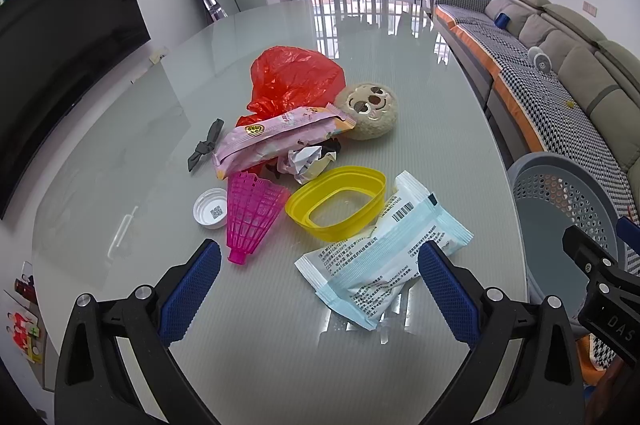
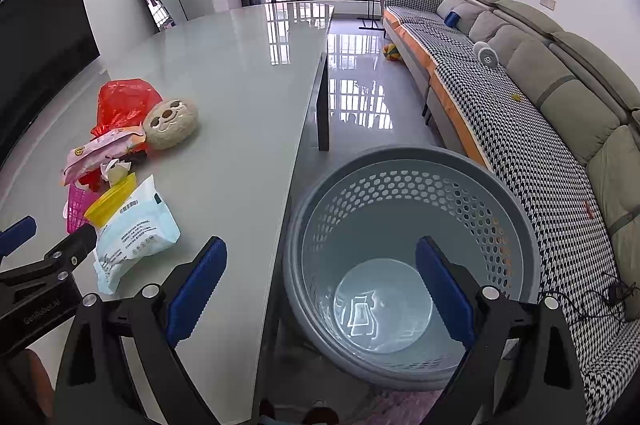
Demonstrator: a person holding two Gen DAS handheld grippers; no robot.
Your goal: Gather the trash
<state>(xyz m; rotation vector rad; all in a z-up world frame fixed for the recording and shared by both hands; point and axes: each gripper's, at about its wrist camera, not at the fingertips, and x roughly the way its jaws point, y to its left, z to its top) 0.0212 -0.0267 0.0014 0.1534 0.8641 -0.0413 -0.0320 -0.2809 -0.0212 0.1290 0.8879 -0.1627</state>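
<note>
1. On the glossy grey table [image 1: 400, 73] a small heap of litter lies in the middle, seen from the left wrist camera
2. At the back of the heap a crumpled red plastic bag [image 1: 294, 77] sits touching a round plush toy face [image 1: 368, 111], which lies just to its right
3. A pink snack wrapper [image 1: 276, 139] lies across the front of the bag, with a dark fabric bow [image 1: 206, 149] just to its left and a crumpled paper wad [image 1: 306, 163] at its near edge
4. Nearer the camera are a white bottle cap [image 1: 211, 208], a pink plastic shuttlecock skirt [image 1: 250, 215] and a yellow oval ring [image 1: 338, 203]; the ring's right side rests against a white and pale blue mask packet [image 1: 384, 249]
5. The left gripper [image 1: 320, 285] hovers low over the table with its blue-padded jaws spread wide and nothing between them; the right pad overlaps the packet's near corner in the view, though I cannot tell whether it touches
6. The right gripper [image 2: 322, 285] is likewise spread wide and holds nothing, hanging above a grey perforated basket [image 2: 500, 193] that stands just beside the table's right edge
7. The basket's inside shows only its shiny bottom
8. A grey sofa [image 2: 560, 93] with a houndstooth cover runs along the right wall, well apart from the heap
</note>
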